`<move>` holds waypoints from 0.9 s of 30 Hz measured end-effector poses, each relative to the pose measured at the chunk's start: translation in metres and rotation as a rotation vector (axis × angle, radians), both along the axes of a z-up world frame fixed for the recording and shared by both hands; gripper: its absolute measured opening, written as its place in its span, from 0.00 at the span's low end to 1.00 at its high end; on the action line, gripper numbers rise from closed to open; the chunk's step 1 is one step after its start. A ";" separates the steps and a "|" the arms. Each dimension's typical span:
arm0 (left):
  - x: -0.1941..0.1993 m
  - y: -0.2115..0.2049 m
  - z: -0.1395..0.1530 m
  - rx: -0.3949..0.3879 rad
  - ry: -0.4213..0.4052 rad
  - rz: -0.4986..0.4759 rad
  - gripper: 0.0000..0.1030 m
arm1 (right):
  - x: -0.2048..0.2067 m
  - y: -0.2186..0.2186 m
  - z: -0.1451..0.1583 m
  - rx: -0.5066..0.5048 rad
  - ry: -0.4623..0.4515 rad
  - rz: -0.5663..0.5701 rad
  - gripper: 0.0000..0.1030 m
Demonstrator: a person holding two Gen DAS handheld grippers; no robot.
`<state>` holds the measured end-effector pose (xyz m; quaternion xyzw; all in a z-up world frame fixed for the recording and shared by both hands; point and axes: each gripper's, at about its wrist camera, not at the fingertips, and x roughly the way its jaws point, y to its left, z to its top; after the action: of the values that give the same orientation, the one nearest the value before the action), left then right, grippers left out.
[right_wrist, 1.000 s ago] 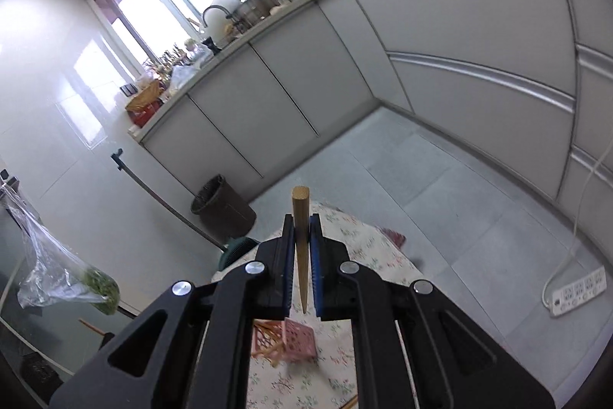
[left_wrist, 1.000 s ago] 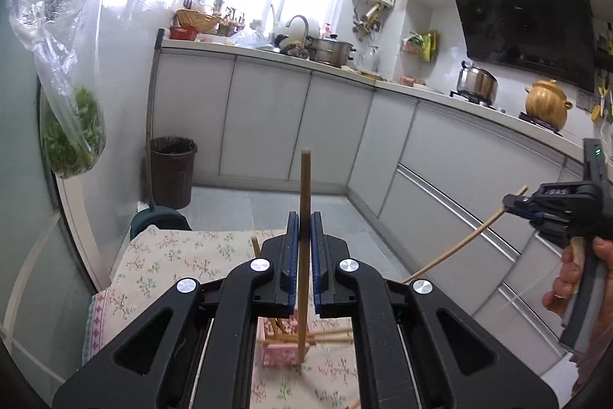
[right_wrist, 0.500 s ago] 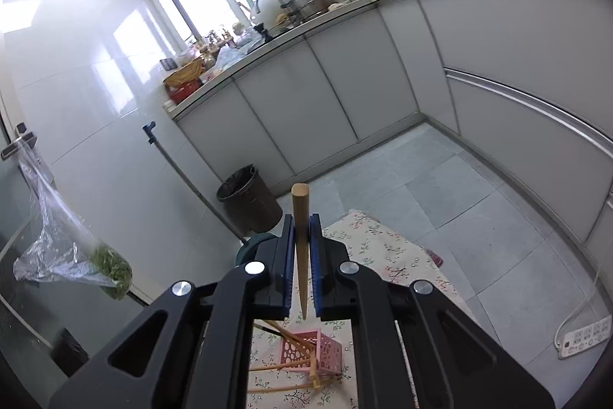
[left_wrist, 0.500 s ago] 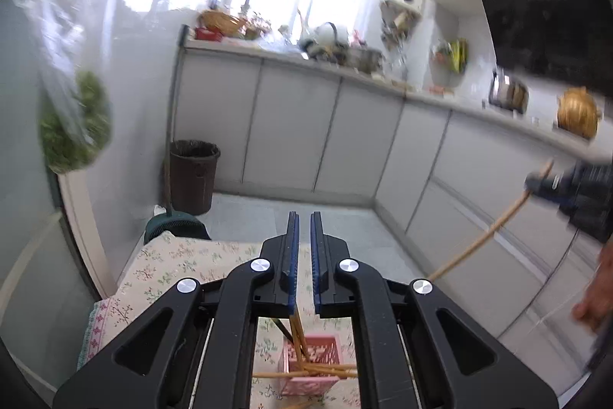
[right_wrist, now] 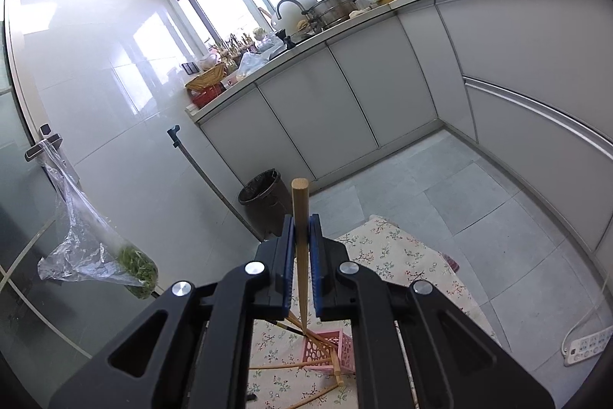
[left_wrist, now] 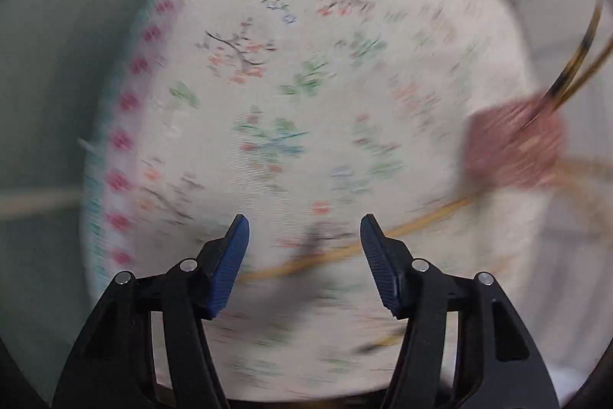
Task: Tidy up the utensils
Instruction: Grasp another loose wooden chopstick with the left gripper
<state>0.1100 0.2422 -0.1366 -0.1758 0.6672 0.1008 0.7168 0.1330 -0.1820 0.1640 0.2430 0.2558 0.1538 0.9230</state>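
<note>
Left tongs [left_wrist: 304,255] opening, nothing between the pads, now tipped down over the floral desk [left_wrist: 268,64]; their chopstick has been let go, so one more is delivered. Loose chopstick [left_wrist: 345,250] lies under them on the cloth, pink basket [left_wrist: 513,144] to the right. Right tongs [right_wrist: 302,269] clenched on an upright chopstick [right_wrist: 300,236], above the basket, next to drop.

dark trash bin [right_wrist: 264,196], hanging bag of greens [right_wrist: 99,252]

No readable text, label, brand or number in either view.
</note>
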 end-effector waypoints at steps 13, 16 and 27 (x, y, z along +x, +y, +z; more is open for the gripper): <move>-0.033 -0.051 -0.036 0.136 0.106 -0.417 0.59 | -0.005 -0.002 -0.017 0.024 0.046 0.024 0.07; -0.037 -0.052 -0.034 0.115 0.070 -0.456 0.48 | -0.008 -0.003 -0.019 0.029 0.055 0.019 0.07; -0.113 -0.097 -0.008 0.117 -0.013 -0.598 0.04 | -0.032 -0.017 -0.022 0.049 0.086 -0.010 0.07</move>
<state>-0.0028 0.1456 -0.1444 0.0692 0.6780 -0.0774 0.7277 0.1012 -0.1994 0.1424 0.2732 0.2903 0.1451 0.9056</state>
